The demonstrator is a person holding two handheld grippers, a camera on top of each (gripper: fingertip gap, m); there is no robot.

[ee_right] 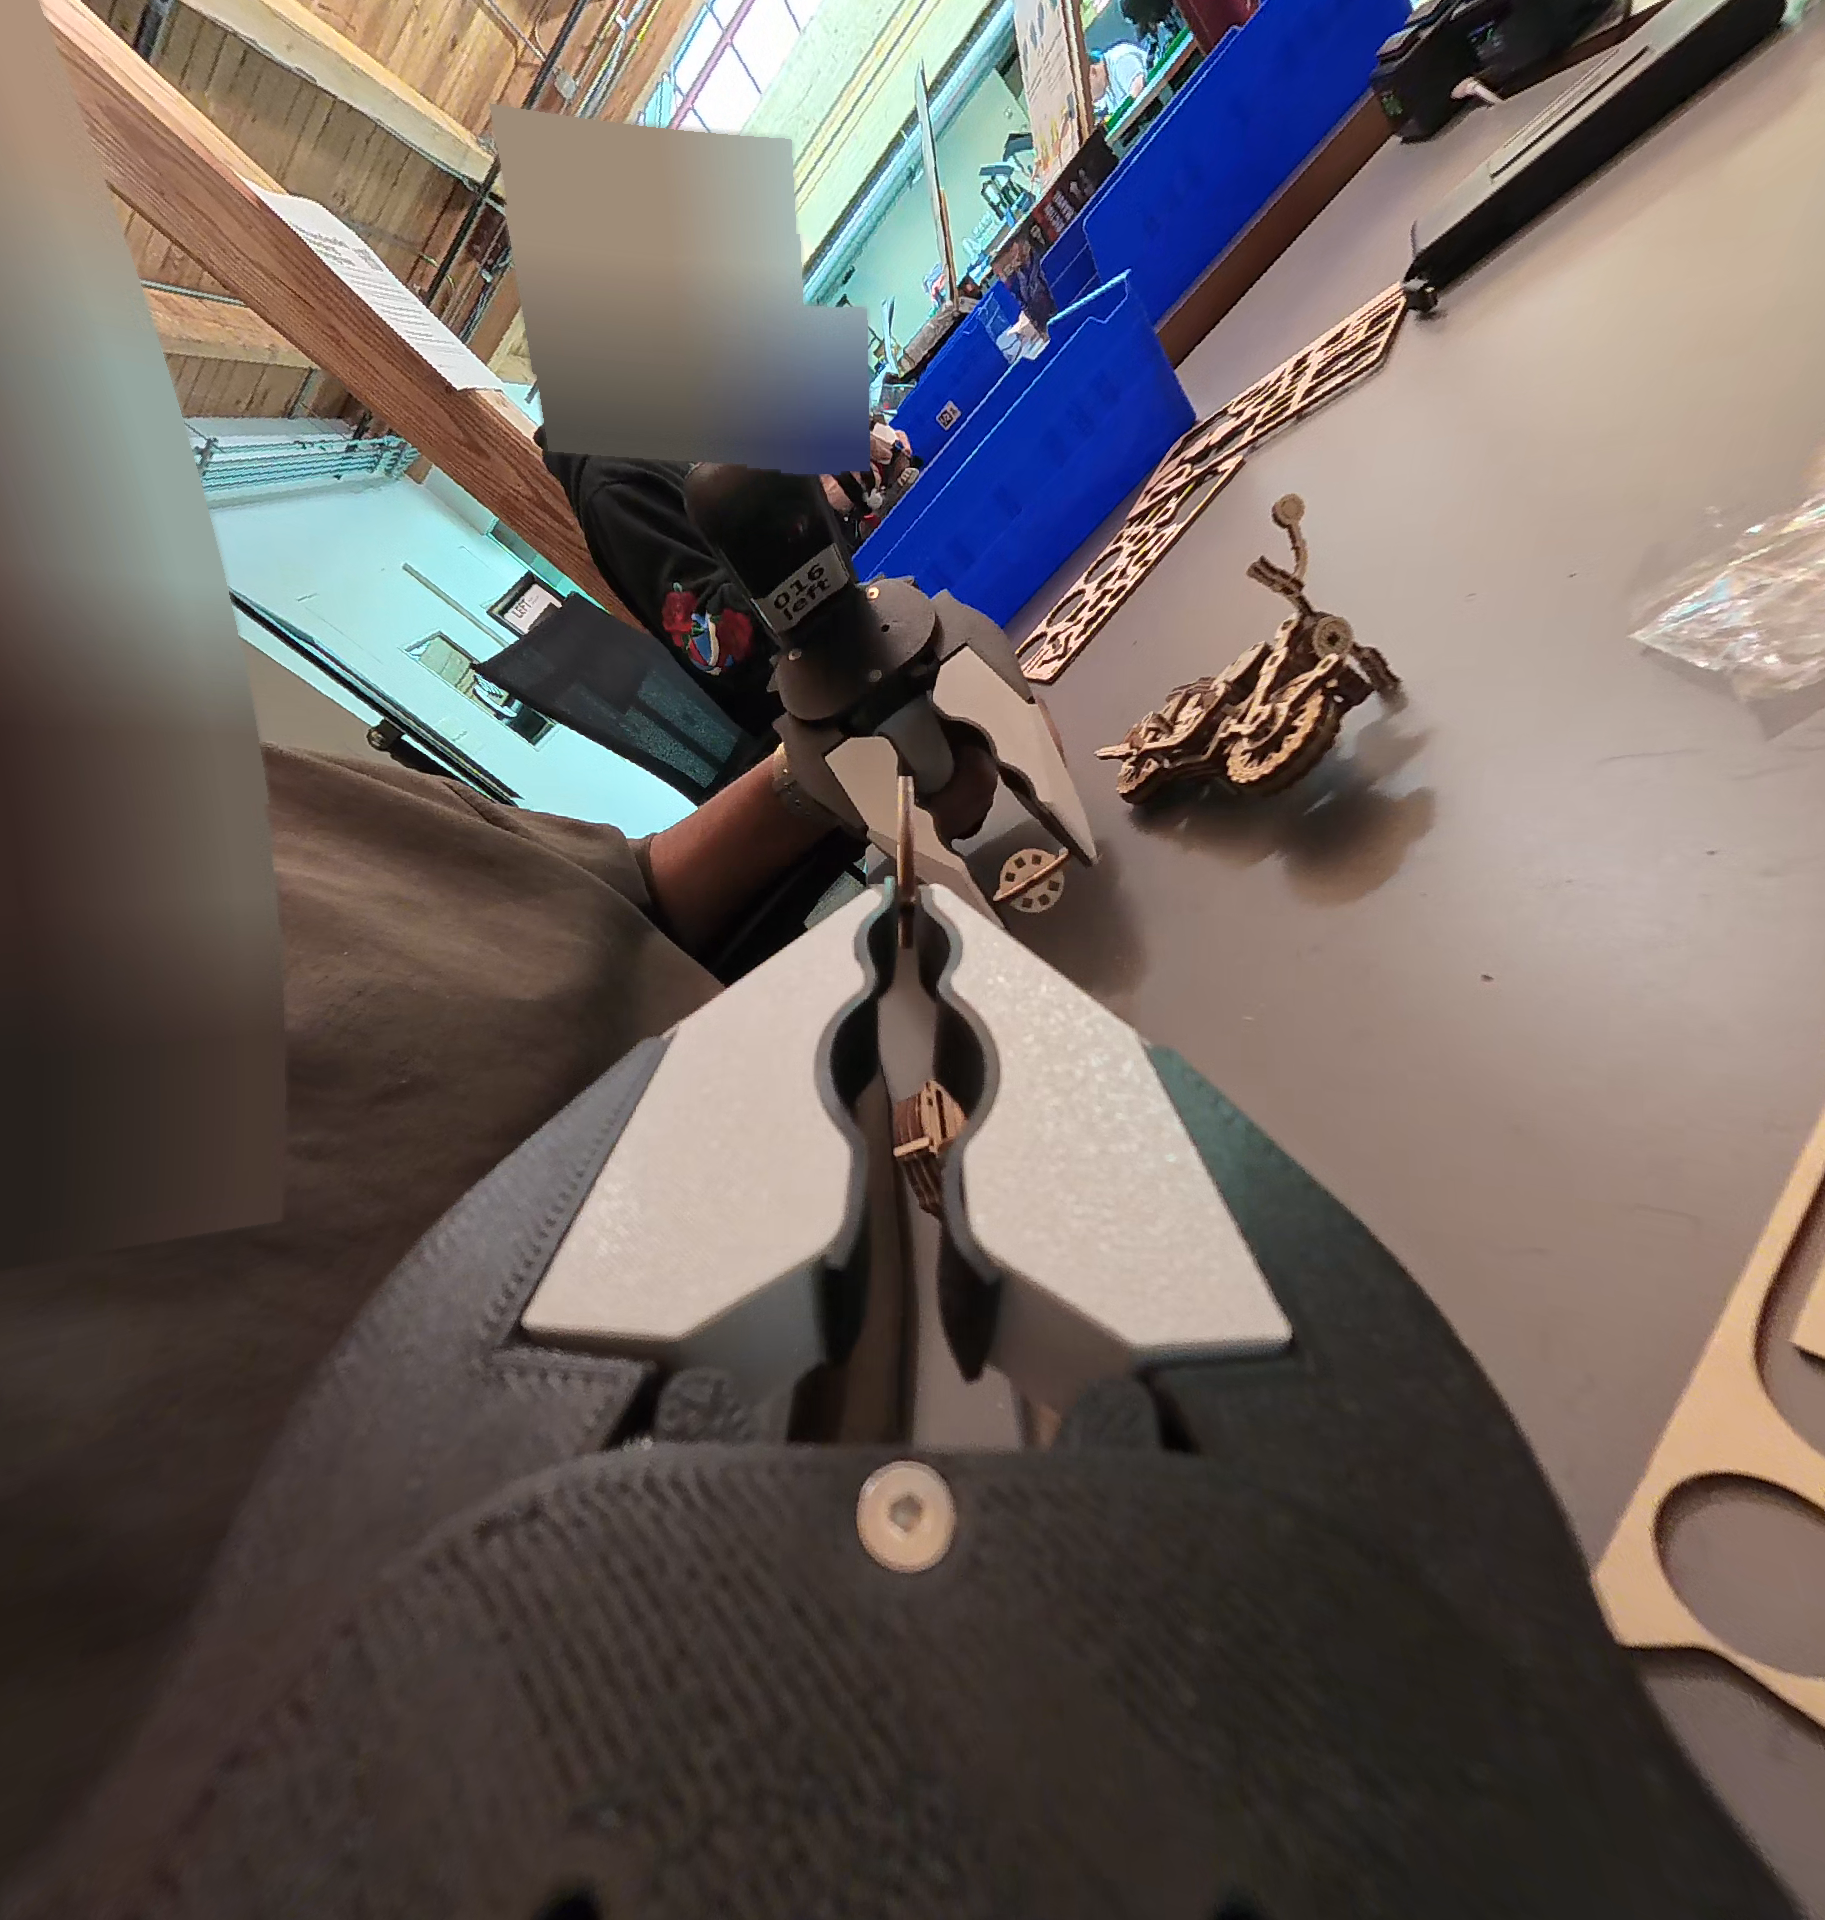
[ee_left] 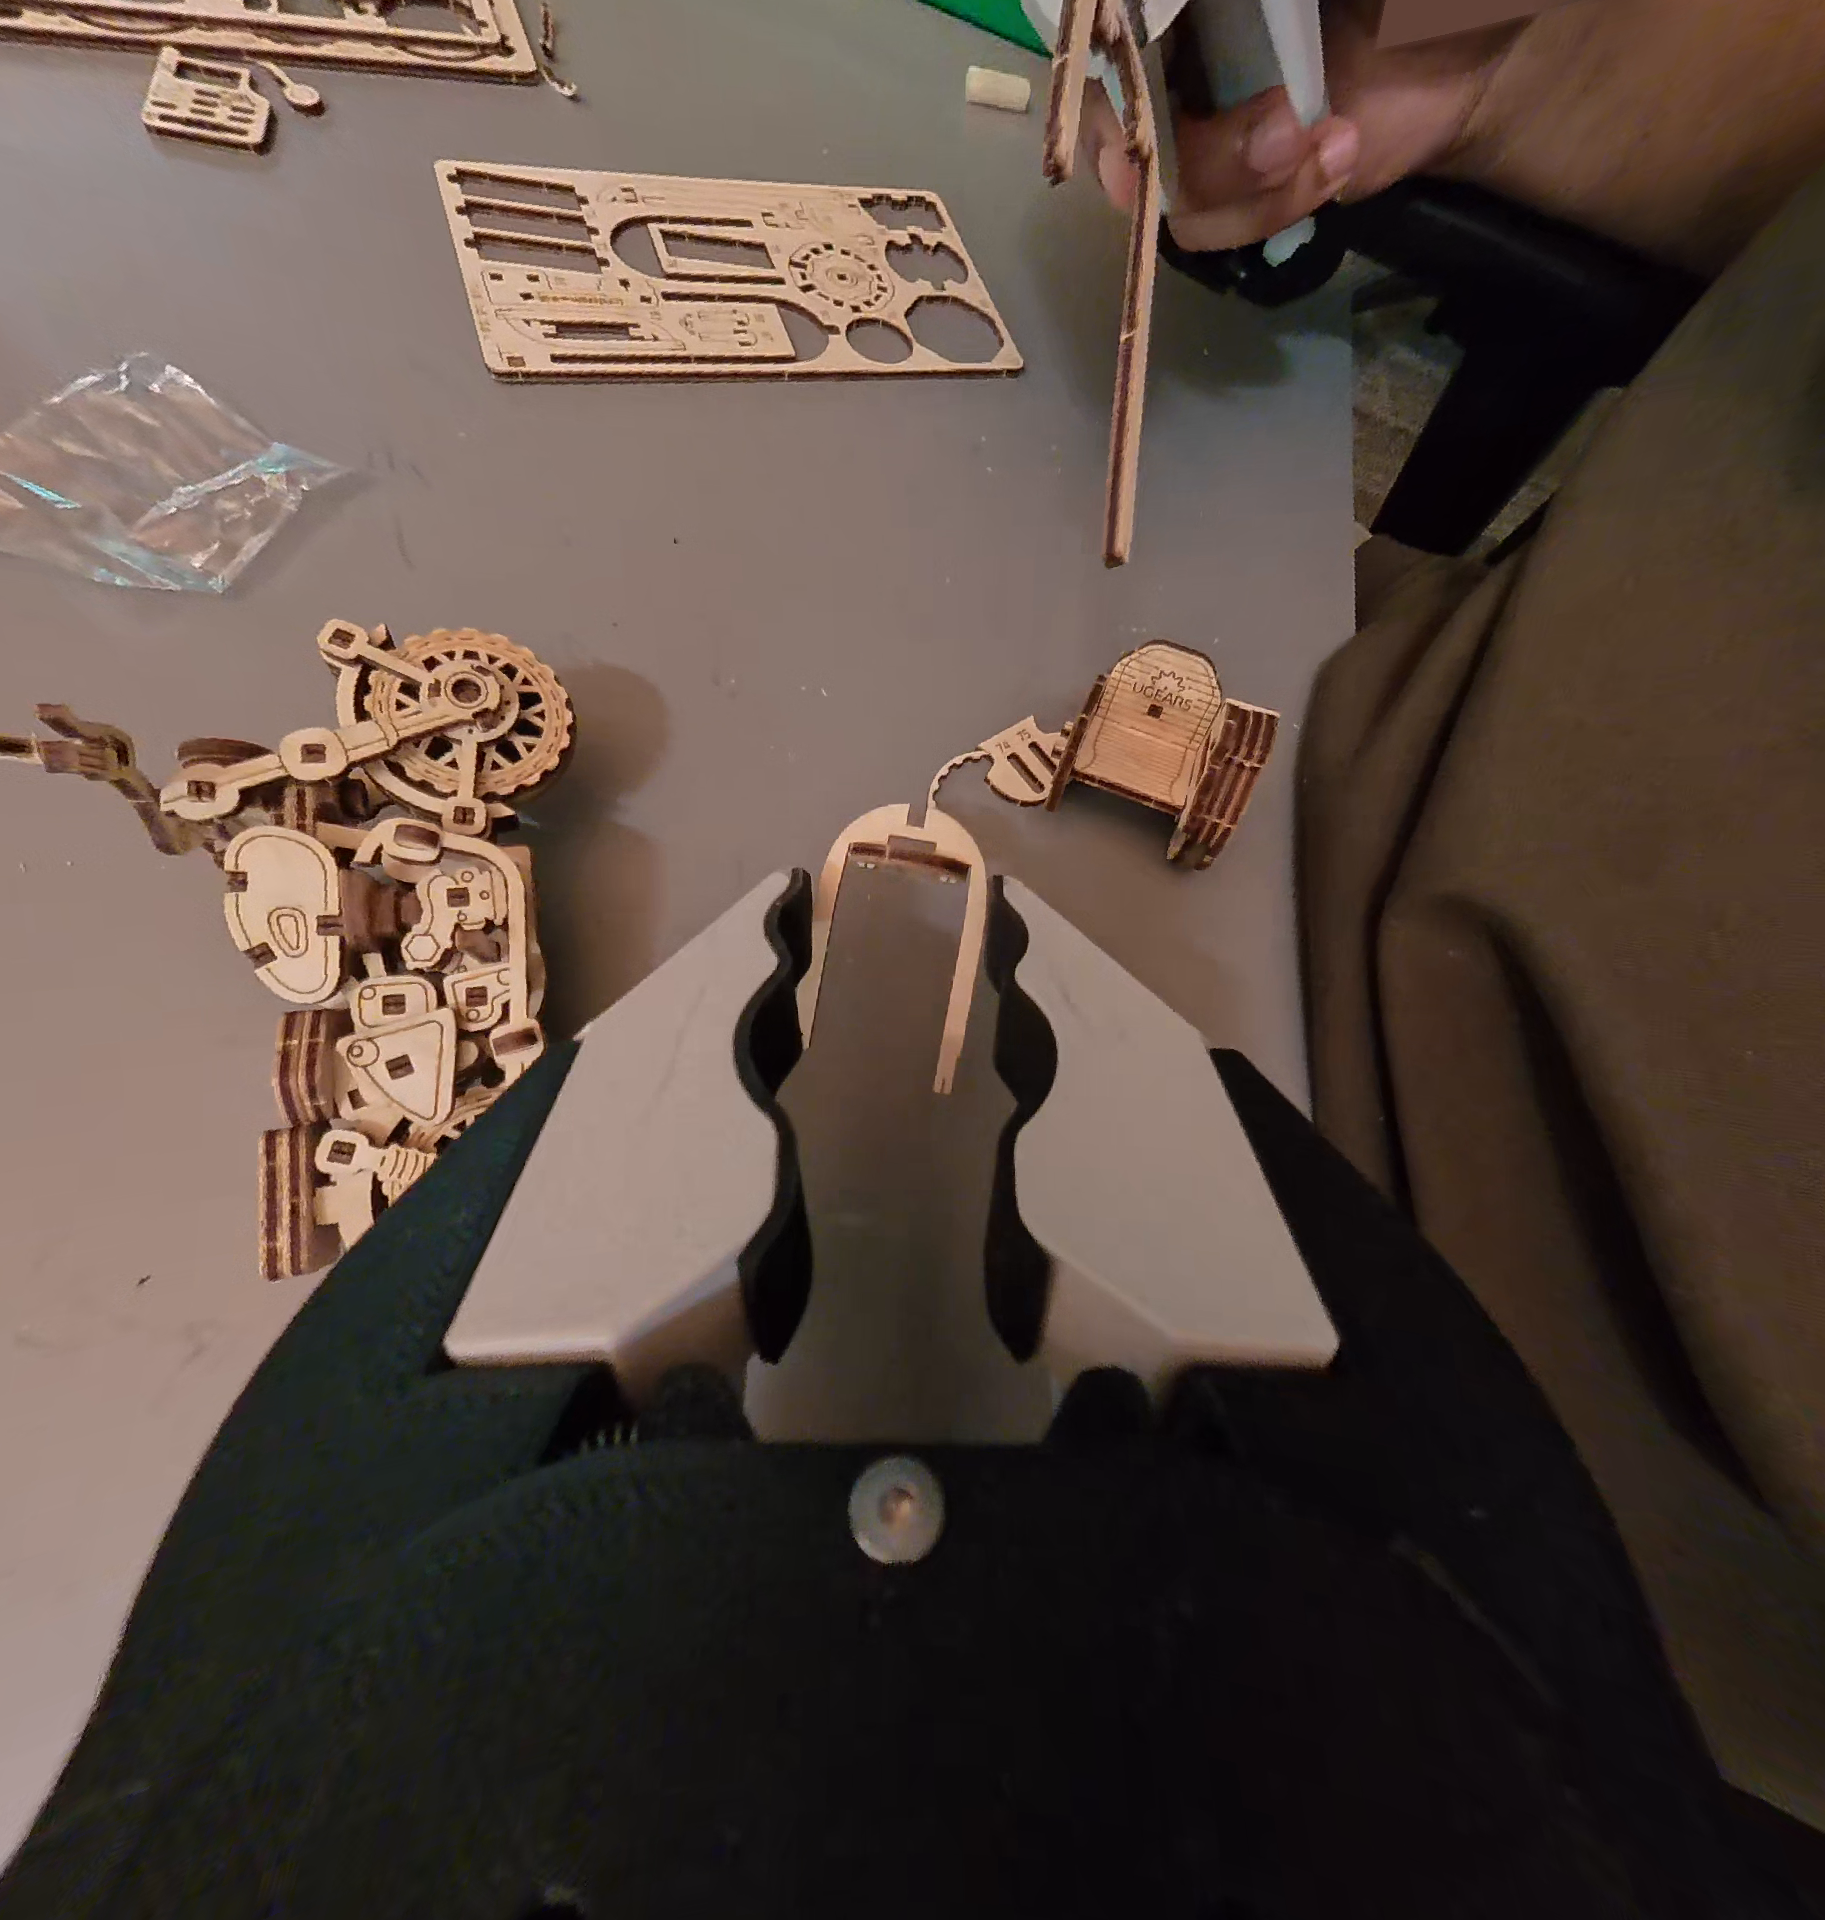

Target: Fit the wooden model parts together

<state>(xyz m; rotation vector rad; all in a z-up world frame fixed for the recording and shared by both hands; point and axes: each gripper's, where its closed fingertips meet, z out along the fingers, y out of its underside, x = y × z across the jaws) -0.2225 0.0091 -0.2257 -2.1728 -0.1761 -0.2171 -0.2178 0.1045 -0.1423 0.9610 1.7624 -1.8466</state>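
Note:
My left gripper is low over the grey table, shut on a U-shaped wooden frame piece. A thin sprue links that piece to a small rounded part. The left gripper also shows in the right wrist view. My right gripper is shut on a long thin wooden strip, seen edge-on; the strip hangs down above the table in the left wrist view. A small wooden bit sits deeper between the right fingers. The part-built wooden motorcycle lies on its side to the left.
A small wooden seat-like assembly stands near the table's right edge. A punched wooden sheet and a clear plastic bag lie farther back. Blue bins stand beyond the table. The person's brown clothing is at the right. About 12 centimetres separates my left fingertips from my right. To reach the part-built wooden motorcycle in a straight line is about 7 centimetres for my left fingers, about 15 centimetres for my right.

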